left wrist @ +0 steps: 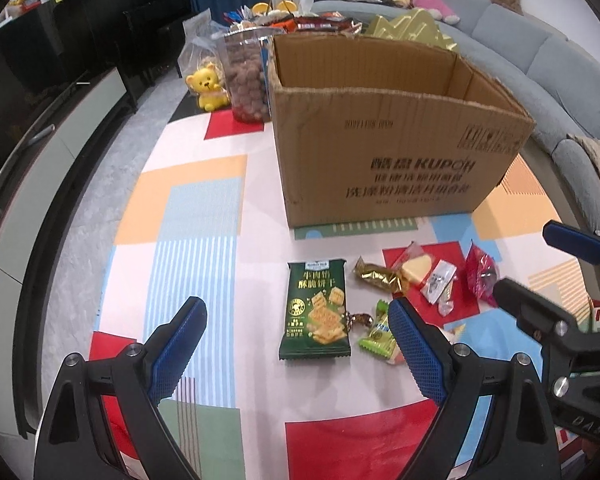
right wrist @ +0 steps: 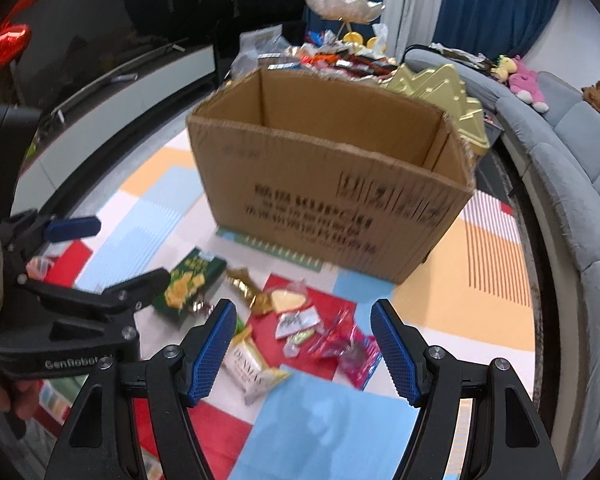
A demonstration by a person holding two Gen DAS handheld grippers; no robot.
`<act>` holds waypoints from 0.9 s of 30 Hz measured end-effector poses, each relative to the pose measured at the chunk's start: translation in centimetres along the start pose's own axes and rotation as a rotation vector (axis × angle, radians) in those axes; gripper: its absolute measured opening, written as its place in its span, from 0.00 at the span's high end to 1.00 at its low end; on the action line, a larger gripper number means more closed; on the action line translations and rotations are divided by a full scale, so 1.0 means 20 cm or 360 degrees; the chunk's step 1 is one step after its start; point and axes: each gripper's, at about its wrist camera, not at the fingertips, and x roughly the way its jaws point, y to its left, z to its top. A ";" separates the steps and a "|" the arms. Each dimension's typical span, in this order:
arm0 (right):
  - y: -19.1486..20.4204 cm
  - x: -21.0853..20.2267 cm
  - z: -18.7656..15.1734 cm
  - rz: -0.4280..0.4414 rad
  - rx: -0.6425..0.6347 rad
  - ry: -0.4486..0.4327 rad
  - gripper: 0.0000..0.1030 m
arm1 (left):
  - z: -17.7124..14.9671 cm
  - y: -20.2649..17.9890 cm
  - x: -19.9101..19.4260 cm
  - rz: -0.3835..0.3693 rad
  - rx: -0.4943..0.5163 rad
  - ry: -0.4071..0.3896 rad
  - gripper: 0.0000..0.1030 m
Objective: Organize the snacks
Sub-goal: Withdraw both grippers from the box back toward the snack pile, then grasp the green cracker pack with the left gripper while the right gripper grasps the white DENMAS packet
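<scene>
An open, empty-looking cardboard box [left wrist: 388, 132] [right wrist: 332, 176] stands on the patterned table. Small snacks lie in front of it: a green cracker pack [left wrist: 317, 312] [right wrist: 188, 284], a gold-wrapped candy [left wrist: 378, 274] [right wrist: 246, 286], a clear-wrapped cake slice [left wrist: 416, 266] [right wrist: 286, 300], a pink packet [left wrist: 480, 276] [right wrist: 356, 354], a light-green candy [left wrist: 378, 334] and a white pack [right wrist: 256, 372]. My left gripper [left wrist: 296, 338] is open, low over the green pack. My right gripper [right wrist: 304, 346] is open above the pink packet; it shows at the right of the left wrist view [left wrist: 540, 264].
A jar of brown balls [left wrist: 246, 76], a yellow bear toy [left wrist: 208, 86] and a heap of snacks [left wrist: 300, 20] stand behind the box. A gold tray [right wrist: 448, 92] leans by the box. A grey sofa [right wrist: 572, 168] curves on the right; a dark cabinet [left wrist: 60, 92] runs on the left.
</scene>
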 end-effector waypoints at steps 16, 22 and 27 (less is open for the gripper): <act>0.07 0.19 -0.08 0.0129 -0.0112 0.0242 0.32 | 0.01 0.01 0.21 -0.0037 0.0015 0.0207 0.10; 0.09 0.28 -0.08 0.0193 -0.0145 0.0354 0.32 | 0.02 0.03 0.27 -0.0074 -0.0002 0.0272 0.10; 0.12 0.36 -0.09 0.0215 -0.0176 0.0468 0.32 | 0.03 0.05 0.32 -0.0085 0.0009 0.0313 0.11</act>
